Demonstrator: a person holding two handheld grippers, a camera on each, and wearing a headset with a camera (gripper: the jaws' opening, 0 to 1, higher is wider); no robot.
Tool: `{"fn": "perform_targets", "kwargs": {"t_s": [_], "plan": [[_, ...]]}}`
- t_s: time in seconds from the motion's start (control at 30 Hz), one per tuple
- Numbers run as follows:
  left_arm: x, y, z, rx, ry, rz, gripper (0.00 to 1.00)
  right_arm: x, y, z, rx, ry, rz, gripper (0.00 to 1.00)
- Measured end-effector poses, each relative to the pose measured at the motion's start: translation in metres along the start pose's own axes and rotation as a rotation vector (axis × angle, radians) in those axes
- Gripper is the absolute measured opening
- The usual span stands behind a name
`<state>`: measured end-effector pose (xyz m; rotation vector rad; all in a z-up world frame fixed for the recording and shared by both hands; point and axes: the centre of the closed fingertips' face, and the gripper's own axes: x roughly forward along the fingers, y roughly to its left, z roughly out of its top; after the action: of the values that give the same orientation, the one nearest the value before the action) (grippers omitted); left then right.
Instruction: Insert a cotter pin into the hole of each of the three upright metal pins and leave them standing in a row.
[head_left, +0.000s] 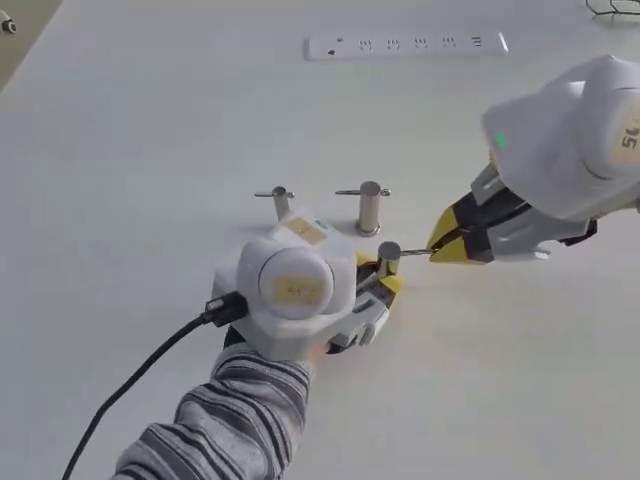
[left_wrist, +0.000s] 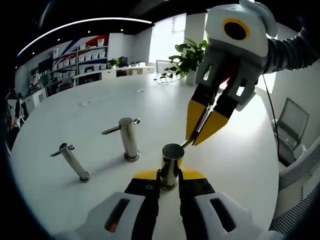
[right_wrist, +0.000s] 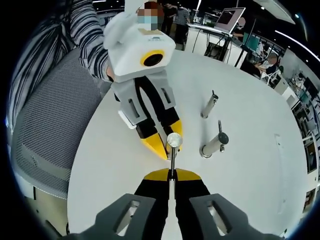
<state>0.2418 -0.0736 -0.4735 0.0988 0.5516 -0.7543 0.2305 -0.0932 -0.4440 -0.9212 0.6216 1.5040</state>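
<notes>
— What are the tongs doing?
— Left gripper (head_left: 385, 276) is clamping the near pin (head_left: 388, 256) upright. Right gripper (head_left: 446, 243) is pinching a cotter pin (head_left: 415, 251), its tip touching that pin's top.
— The others?
— Two far pins (head_left: 281, 203) (head_left: 371, 210) are standing behind, cotters through them.

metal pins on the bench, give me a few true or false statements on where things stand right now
1. The left gripper is shut on the nearest metal pin. True.
2. The right gripper holds nothing. False: its jaws are shut on a cotter pin pointed at that pin.
3. The far left metal pin and far right metal pin each carry a cotter pin. True.
4. The power strip lies between the person and the pins. False: it lies beyond them.
</notes>
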Motion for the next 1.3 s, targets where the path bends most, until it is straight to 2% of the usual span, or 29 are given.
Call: {"fn": "perform_targets", "kwargs": {"t_s": [0.23,0.4,0.67,1.0,1.13,1.3], "plan": [[0.000,0.000,-0.001,-0.017,-0.001,0.006,0.10,0.003,0.002,0.005,0.079,-0.005,-0.004,0.00],[0.000,0.001,-0.002,-0.040,-0.005,0.011,0.11,0.004,0.003,0.007,0.106,-0.007,-0.014,0.00],[0.001,0.001,-0.003,-0.050,-0.008,0.013,0.11,0.006,0.001,0.009,0.120,-0.016,-0.027,0.00],[0.002,0.001,-0.003,-0.055,-0.011,0.015,0.11,0.013,-0.003,0.017,0.149,-0.055,-0.052,0.00],[0.002,0.001,-0.003,-0.050,-0.008,0.010,0.11,0.009,-0.009,0.017,0.173,-0.069,-0.084,0.07],[0.003,0.002,-0.003,-0.051,-0.009,0.011,0.11,0.000,-0.011,0.012,0.210,-0.078,-0.084,0.06]]}}
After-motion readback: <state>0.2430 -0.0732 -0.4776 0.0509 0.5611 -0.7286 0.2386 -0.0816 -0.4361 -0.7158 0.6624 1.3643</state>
